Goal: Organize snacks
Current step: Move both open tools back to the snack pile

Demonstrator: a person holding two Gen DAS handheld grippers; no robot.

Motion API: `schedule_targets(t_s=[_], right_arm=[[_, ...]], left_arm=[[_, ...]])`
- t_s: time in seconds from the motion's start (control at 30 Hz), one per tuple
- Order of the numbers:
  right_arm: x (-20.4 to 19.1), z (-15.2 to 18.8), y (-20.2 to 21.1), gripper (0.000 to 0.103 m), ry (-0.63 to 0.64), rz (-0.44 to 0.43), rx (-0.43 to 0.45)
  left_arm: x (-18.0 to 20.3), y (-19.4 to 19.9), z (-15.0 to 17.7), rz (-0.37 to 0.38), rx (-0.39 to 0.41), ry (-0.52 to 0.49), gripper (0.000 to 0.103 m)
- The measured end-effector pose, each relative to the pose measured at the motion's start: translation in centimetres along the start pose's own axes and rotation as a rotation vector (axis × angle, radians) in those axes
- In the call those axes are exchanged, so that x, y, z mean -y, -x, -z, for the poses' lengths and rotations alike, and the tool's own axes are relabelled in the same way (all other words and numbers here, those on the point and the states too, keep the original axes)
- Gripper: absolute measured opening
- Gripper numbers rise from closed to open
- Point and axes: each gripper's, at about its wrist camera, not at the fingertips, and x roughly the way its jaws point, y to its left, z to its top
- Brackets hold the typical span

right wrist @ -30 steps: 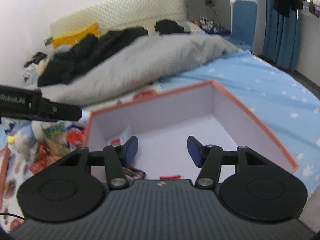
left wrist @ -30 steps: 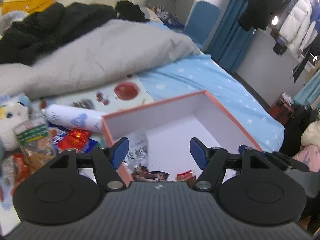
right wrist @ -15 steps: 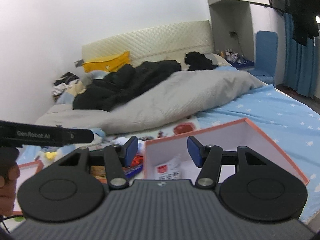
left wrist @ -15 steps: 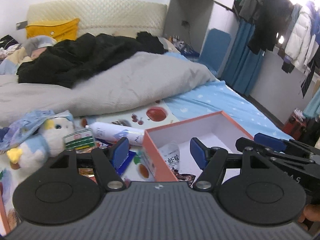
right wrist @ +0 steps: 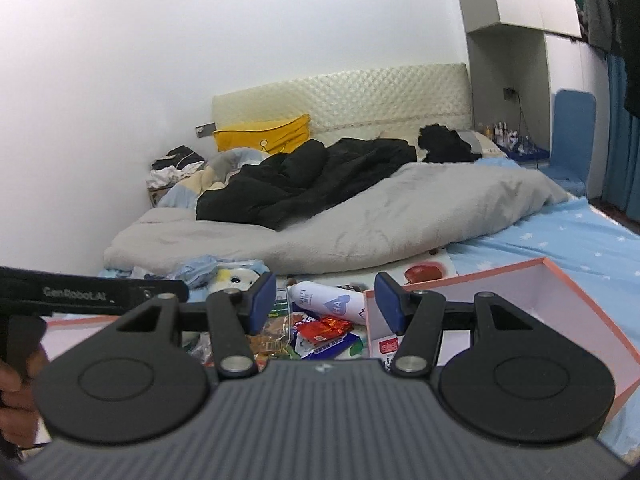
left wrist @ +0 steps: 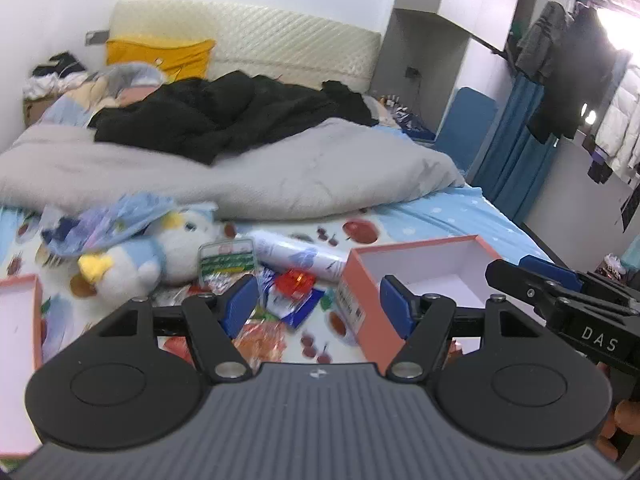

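Pink box [left wrist: 362, 276] is kept open on the bed, ready for snacks. Snacks [left wrist: 294, 292] are piled just left of it, beside the white tube [left wrist: 298, 256]. Both the left gripper [left wrist: 318, 304] and right gripper [right wrist: 326, 300] are held with fingers apart and empty. Compared with before, both are pulled back from over the box.
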Motion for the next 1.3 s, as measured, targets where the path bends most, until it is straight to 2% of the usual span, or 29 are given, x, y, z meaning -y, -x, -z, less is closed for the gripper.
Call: schedule_targets(t_s=[0.13, 0.37, 0.5, 0.53, 0.57, 0.73, 0.87, 1.0, 1.3], right_arm=[[-1.7, 1.1, 0.4, 0.058, 0.012, 0.007, 0.009], [-4.5, 2.6, 1.3, 0.058, 0.017, -0.038, 0.004], [-5.7, 3.9, 1.2, 0.058, 0.016, -0.053, -0.031], [-6.1, 4.3, 1.2, 0.058, 0.019, -0.057, -0.046], [-6.5, 4.7, 1.3, 0.058, 0.022, -0.06, -0.059], [-7.5, 6.3, 1.2, 0.058, 0.013, -0.069, -0.1], [-8.4, 7.7, 1.3, 0.058, 0.021, -0.066, -0.131], [-8.6, 9.3, 1.4, 0.058, 0.02, -0.041, -0.16], [-9.0, 12.1, -0.5, 0.058, 0.006, -0.031, -0.247]], left_arm=[[-2.1, 0.8, 1.6, -0.017, -0.028, 0.034, 0.075], [-5.6, 2.1, 4.2, -0.034, -0.056, 0.128, 0.076], [-6.9, 2.9, 5.2, -0.044, -0.061, 0.156, 0.078], [-7.2, 2.9, 5.4, -0.042, -0.07, 0.161, 0.081], [-7.5, 3.0, 5.8, -0.043, -0.081, 0.163, 0.086], [-8.9, 3.5, 7.5, -0.027, -0.106, 0.182, 0.094], [-8.7, 4.2, 8.8, -0.025, -0.109, 0.083, 0.101], [-9.4, 4.6, 10.6, -0.014, -0.114, 0.113, 0.102], [-11.9, 2.7, 14.5, -0.07, -0.193, 0.169, 0.102]])
